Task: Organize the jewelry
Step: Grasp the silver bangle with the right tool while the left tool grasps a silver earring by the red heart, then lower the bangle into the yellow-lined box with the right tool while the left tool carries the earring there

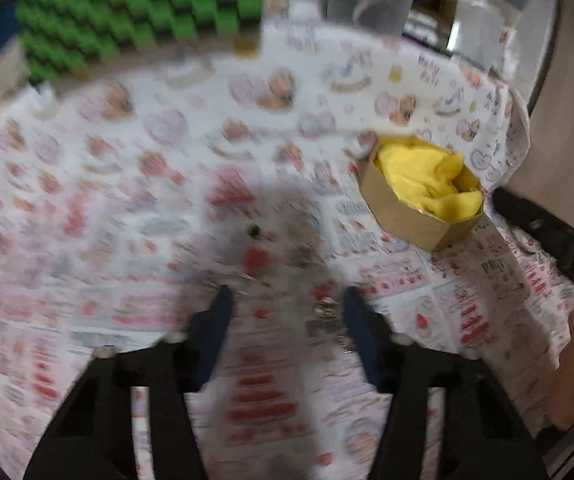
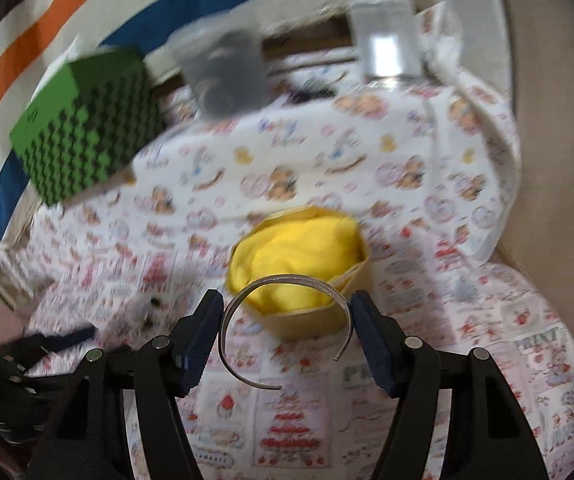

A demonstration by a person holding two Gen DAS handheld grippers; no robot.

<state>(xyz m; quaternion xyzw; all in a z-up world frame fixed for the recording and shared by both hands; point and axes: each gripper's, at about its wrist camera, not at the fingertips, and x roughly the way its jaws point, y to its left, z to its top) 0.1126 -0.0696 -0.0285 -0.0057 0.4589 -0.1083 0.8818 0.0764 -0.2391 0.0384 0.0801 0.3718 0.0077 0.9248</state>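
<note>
My right gripper [image 2: 287,316] is shut on a silver open cuff bangle [image 2: 287,280], held across its width just in front of a gold octagonal box [image 2: 311,322] lined with yellow cloth [image 2: 307,256]. The same box [image 1: 407,216] shows at the right of the left wrist view. My left gripper [image 1: 287,304] is open above the patterned cloth. A small gold jewelry piece [image 1: 325,308] lies between its fingers near the right one. A small dark bead [image 1: 253,231] and blurred small pieces [image 1: 303,254] lie just ahead.
A green and black patterned box [image 2: 83,128] stands at the back left. A clear plastic container [image 2: 227,76] and a clear bottle [image 2: 387,36] stand at the back. The table edge and a beige wall [image 2: 555,160] are at the right. Both views are motion-blurred.
</note>
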